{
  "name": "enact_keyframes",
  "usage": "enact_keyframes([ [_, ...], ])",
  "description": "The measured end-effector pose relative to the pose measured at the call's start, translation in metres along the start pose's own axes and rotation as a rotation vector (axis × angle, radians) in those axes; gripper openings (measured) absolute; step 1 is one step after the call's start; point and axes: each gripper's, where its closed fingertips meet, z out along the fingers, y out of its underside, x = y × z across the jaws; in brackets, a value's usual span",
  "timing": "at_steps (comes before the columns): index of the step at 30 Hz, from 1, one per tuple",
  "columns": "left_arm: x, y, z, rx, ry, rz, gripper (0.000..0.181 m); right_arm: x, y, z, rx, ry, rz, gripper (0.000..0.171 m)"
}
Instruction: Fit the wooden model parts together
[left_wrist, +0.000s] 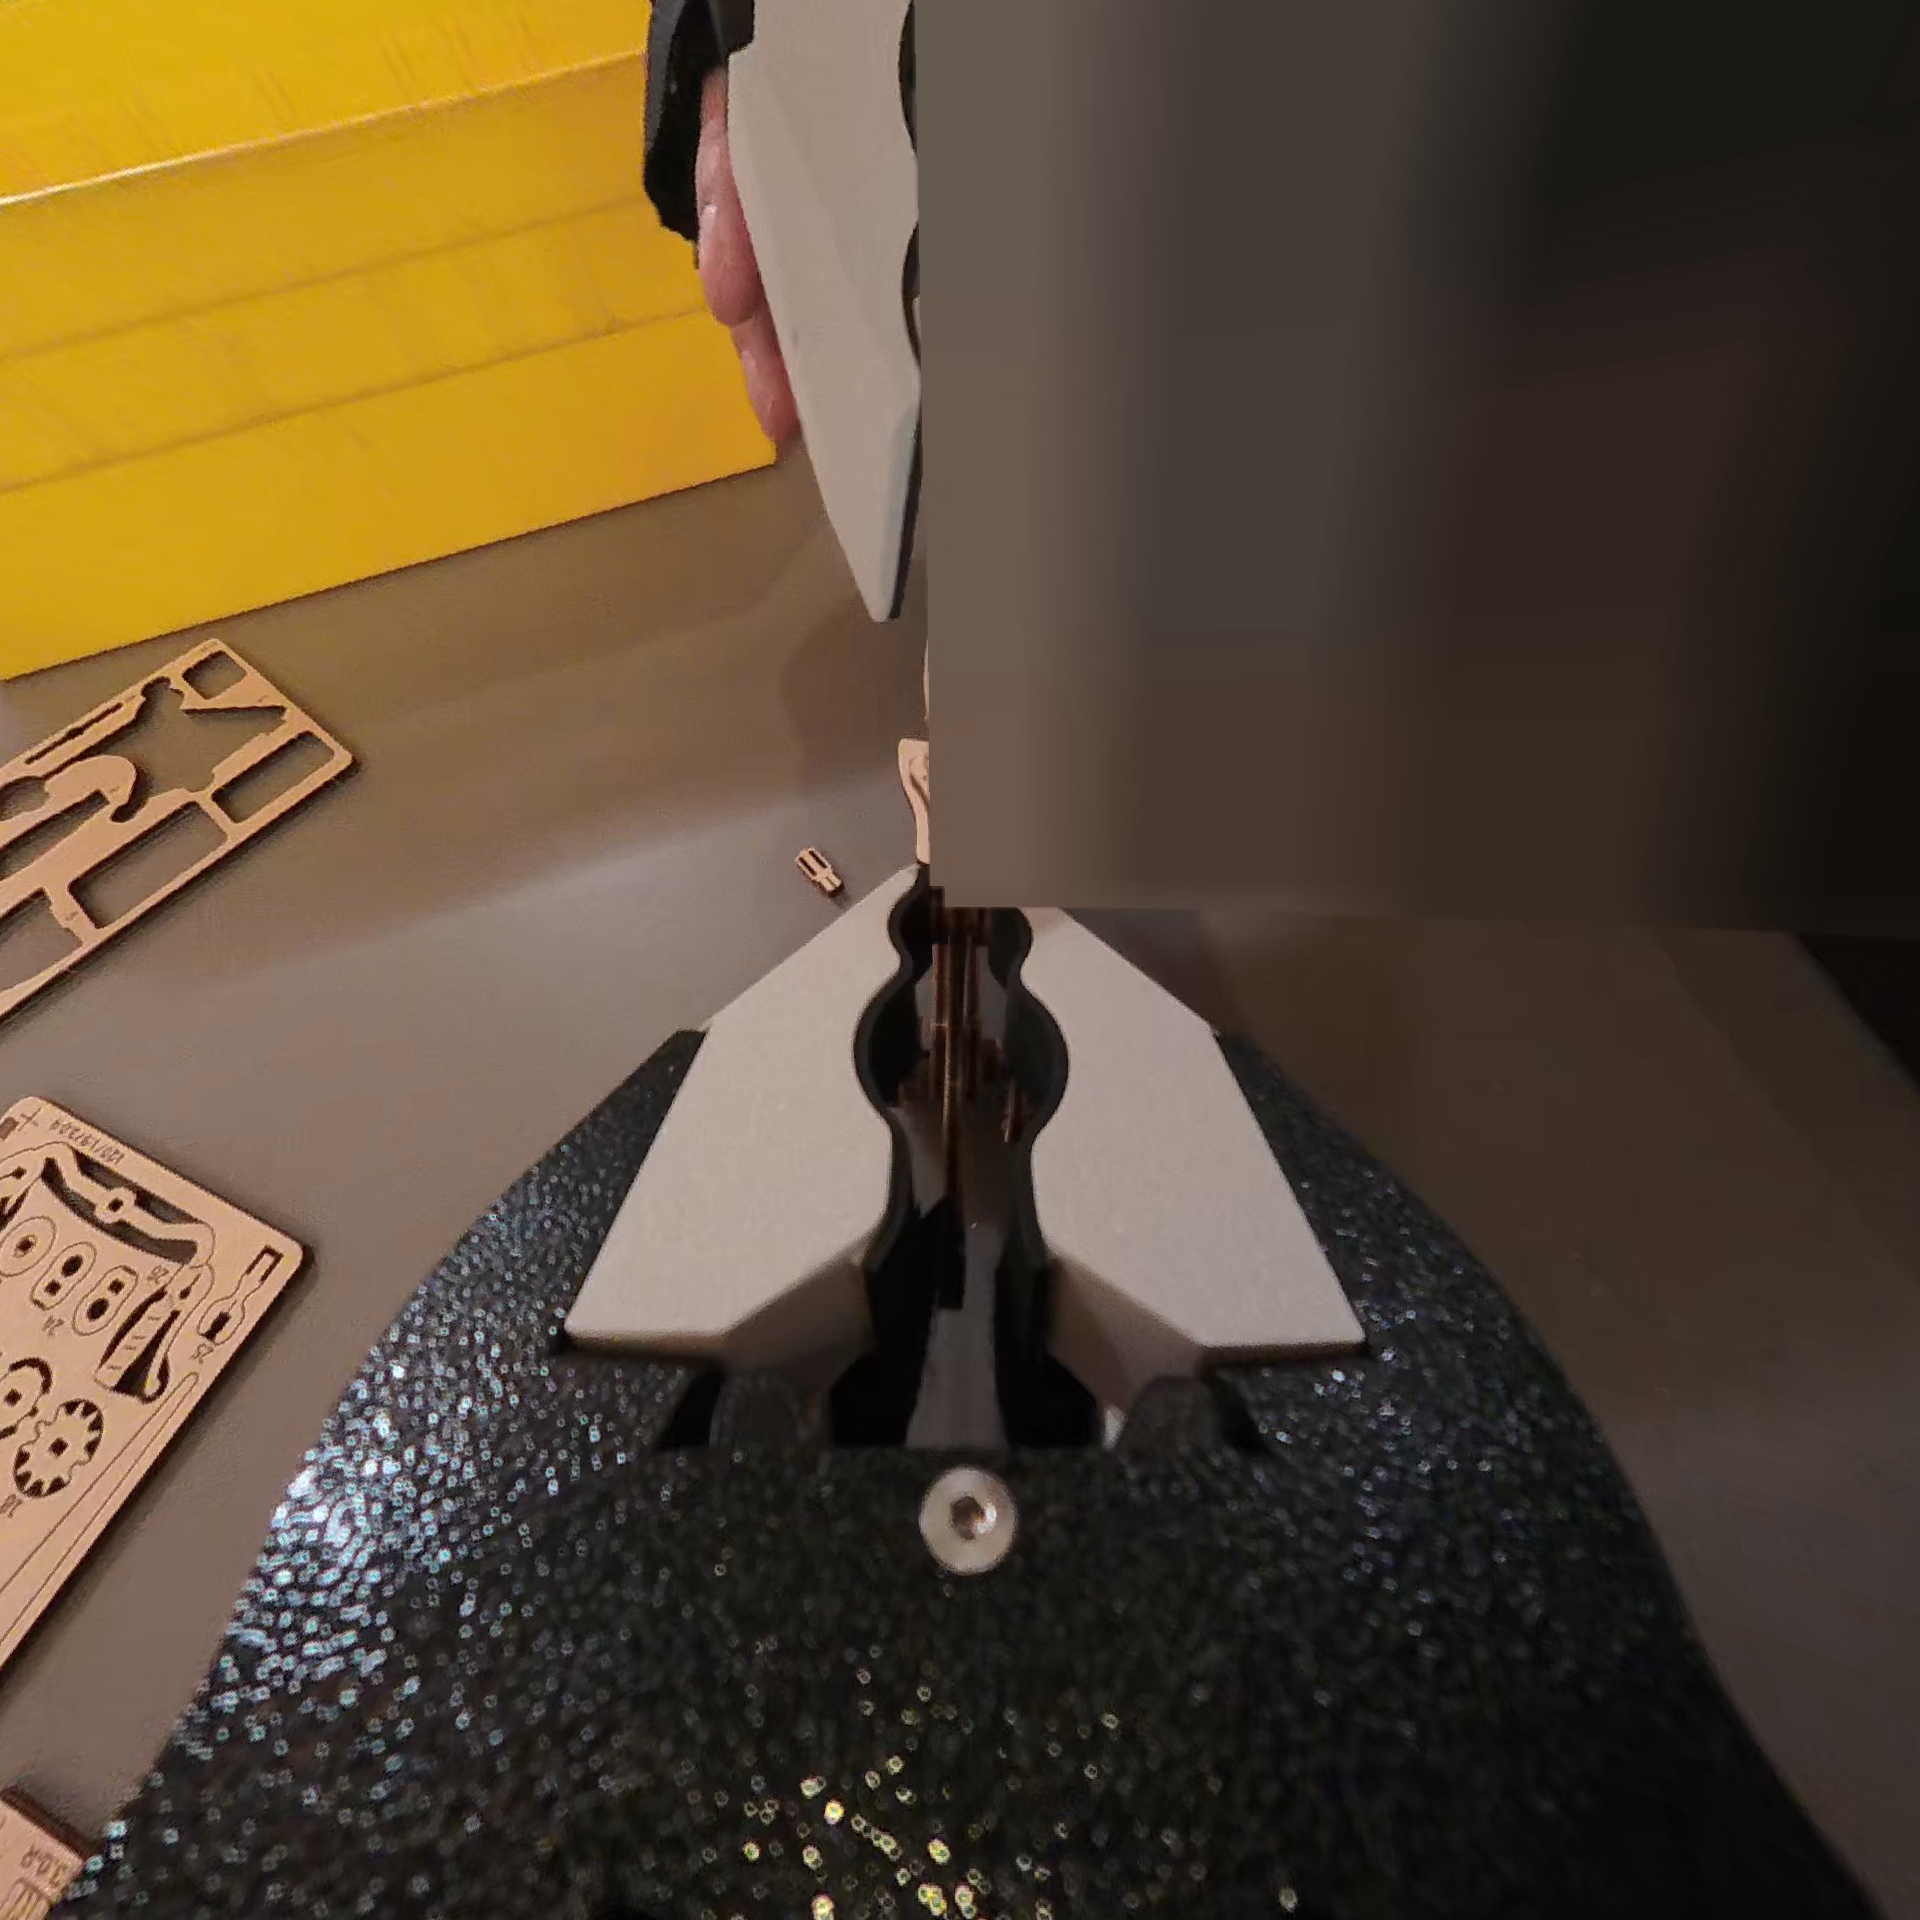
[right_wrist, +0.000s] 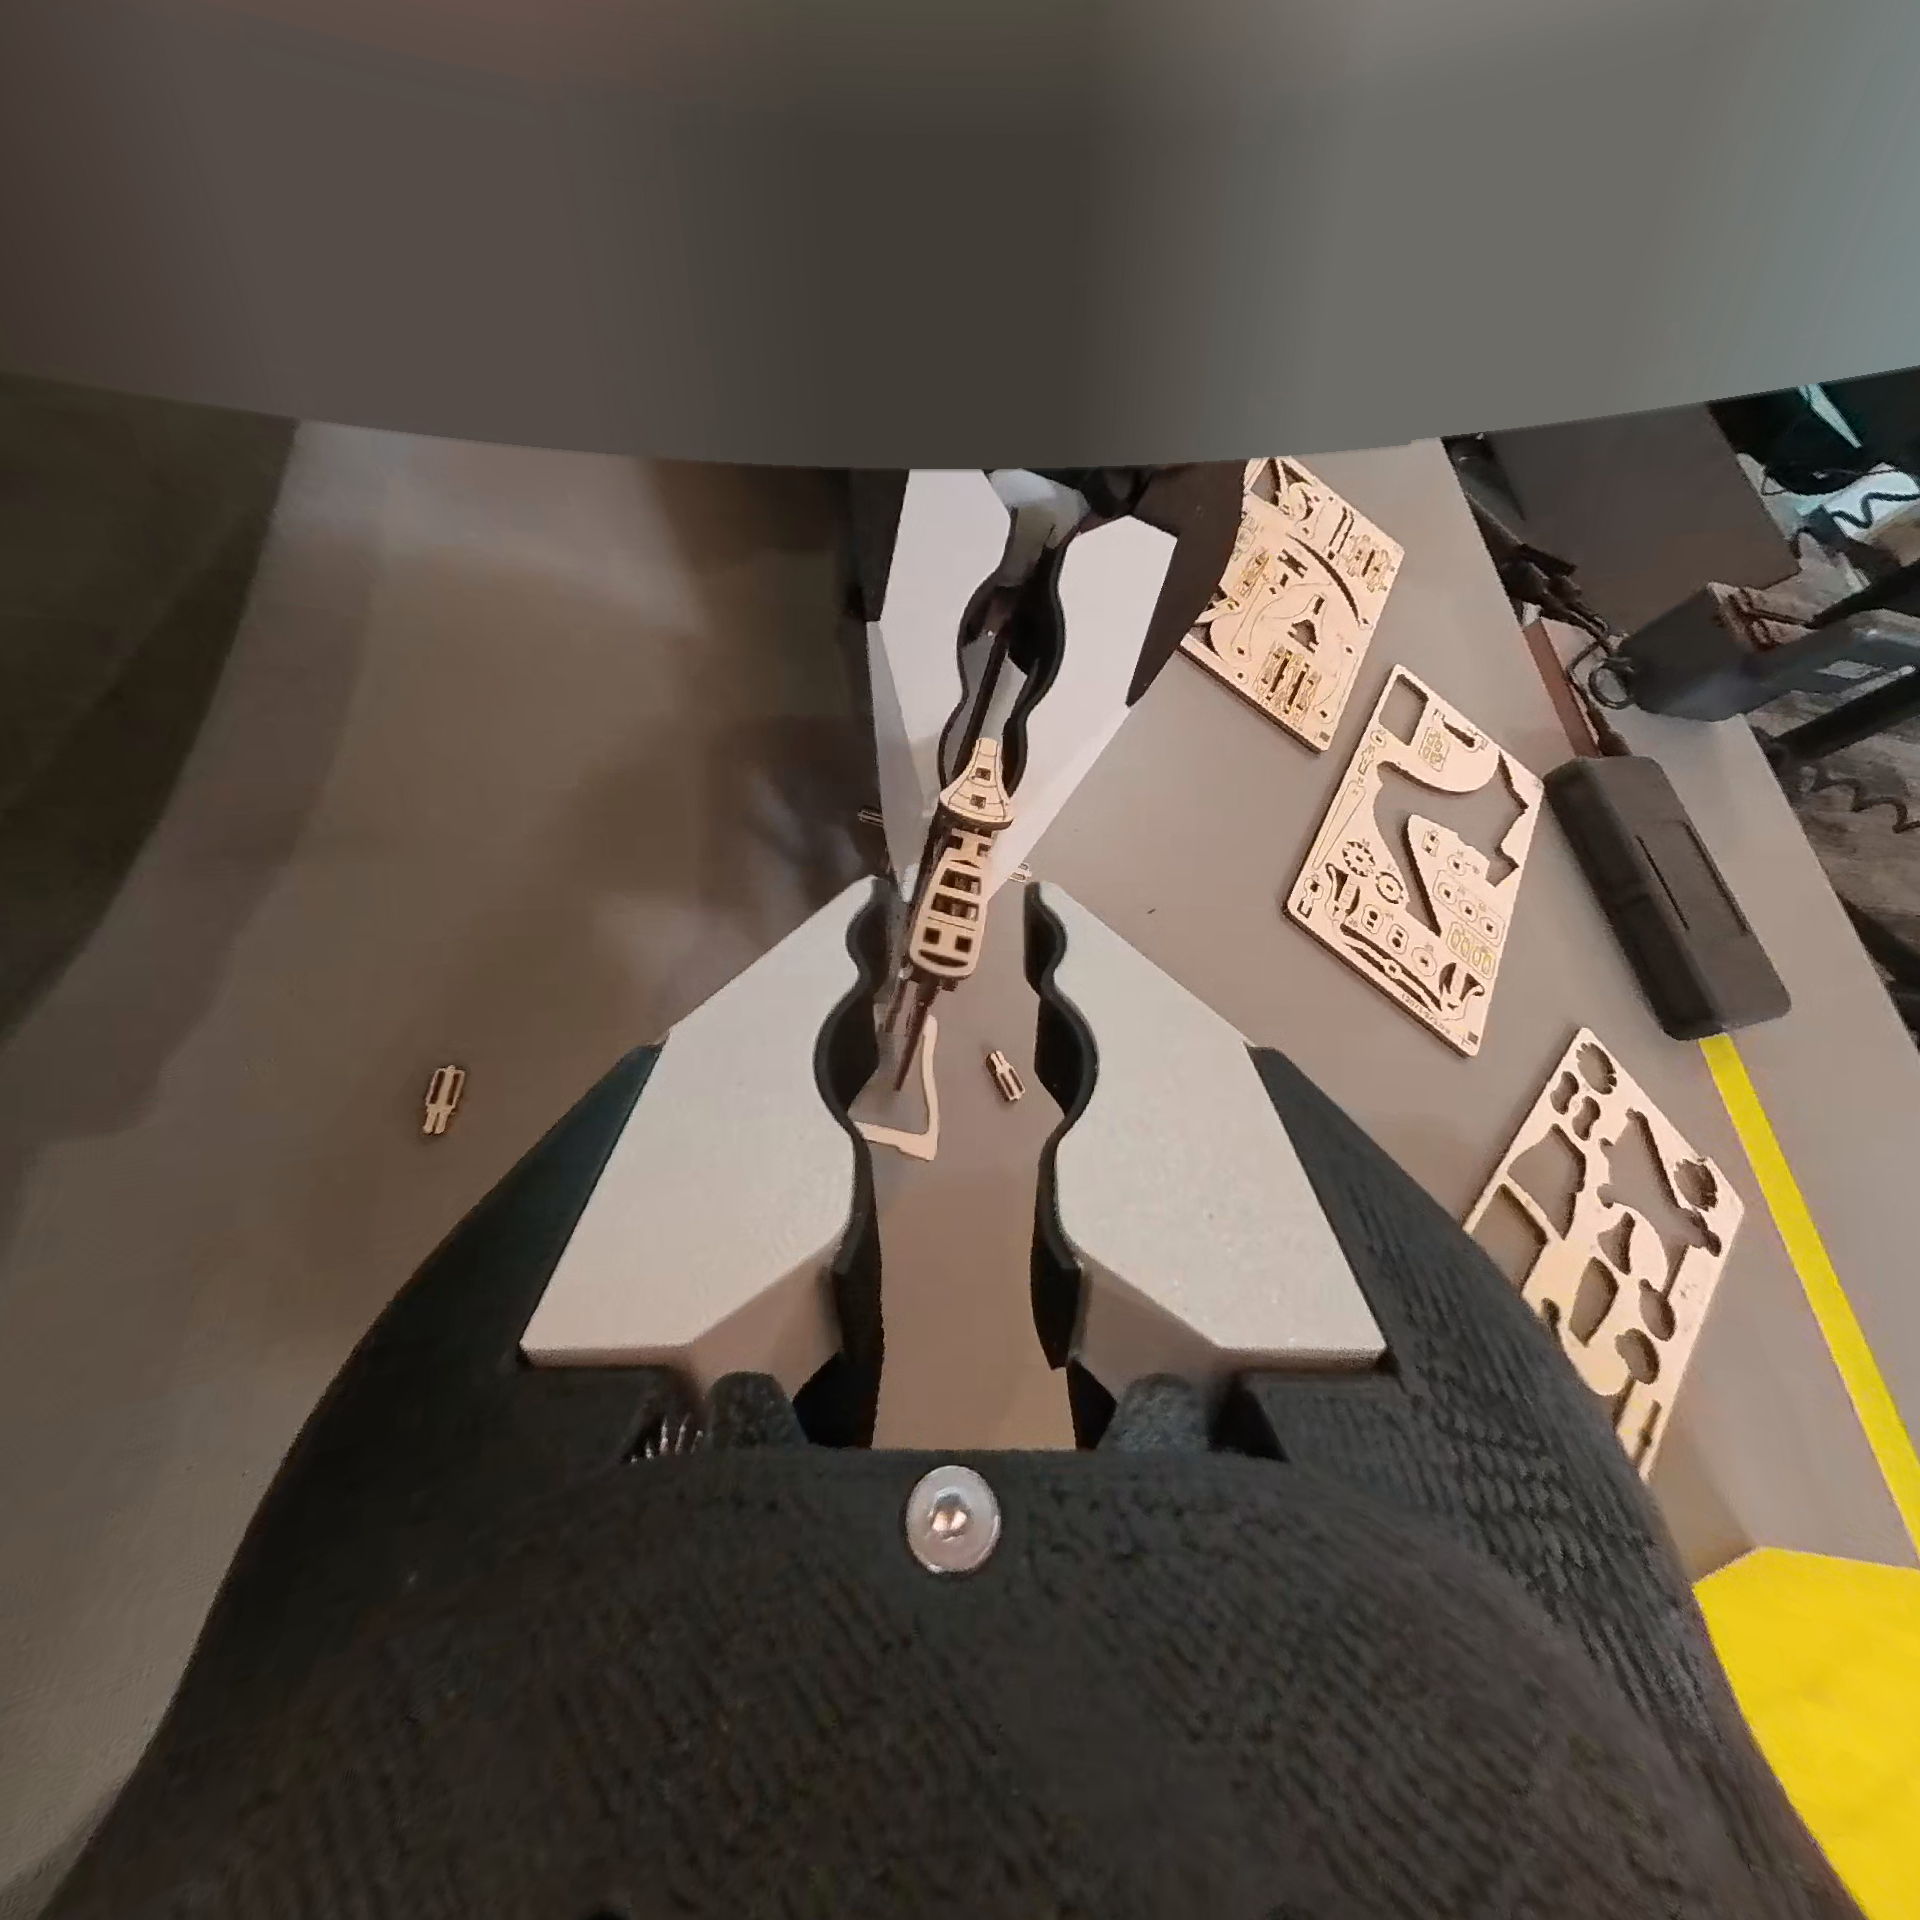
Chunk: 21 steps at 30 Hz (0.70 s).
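My left gripper (left_wrist: 966, 925) is shut on a small wooden model assembly (left_wrist: 951, 1023), seen edge-on between its pads. In the right wrist view the left gripper (right_wrist: 951, 847) comes in from the far side and holds the ladder-like assembly (right_wrist: 951, 904) tilted above the table. My right gripper (right_wrist: 951, 925) is open, and the assembly's lower end hangs between its fingertips, close to the left finger (right_wrist: 862, 935). A flat wooden piece (right_wrist: 912, 1103) lies on the table under it. Small wooden connectors lie nearby (right_wrist: 1006, 1075), (right_wrist: 445, 1101), (left_wrist: 820, 871).
Several laser-cut wooden sheets lie on the grey table (right_wrist: 1299, 603), (right_wrist: 1423, 873), (right_wrist: 1600, 1278), (left_wrist: 156, 810), (left_wrist: 104, 1330). A yellow box (left_wrist: 312, 312) stands at the far left. A black case (right_wrist: 1662, 894) sits near the table edge. A hand (left_wrist: 743, 291) holds the right gripper's white finger (left_wrist: 831, 312).
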Motion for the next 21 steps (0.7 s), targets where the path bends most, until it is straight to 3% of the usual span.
enact_keyframes([
  [6, 0.0, 0.0, 0.0, 0.003, 0.004, -0.011, 0.007, -0.001, 0.002, 0.001, -0.005, 0.0, -0.006, 0.022],
  [10, -0.002, 0.0, 0.001, 0.005, 0.01, -0.054, 0.007, 0.02, -0.005, -0.003, 0.075, 0.105, 0.012, 0.0],
  [15, -0.005, 0.0, 0.001, 0.009, 0.01, -0.121, 0.007, 0.03, -0.017, -0.003, 0.298, 0.066, 0.204, 0.0],
  [19, -0.007, 0.0, 0.0, 0.015, 0.015, -0.153, 0.007, 0.02, 0.007, 0.012, 0.212, -0.001, 0.239, 0.0],
  [21, -0.009, 0.0, 0.0, 0.017, 0.001, -0.153, 0.007, 0.027, -0.006, 0.005, 0.283, 0.044, 0.229, 0.0],
])
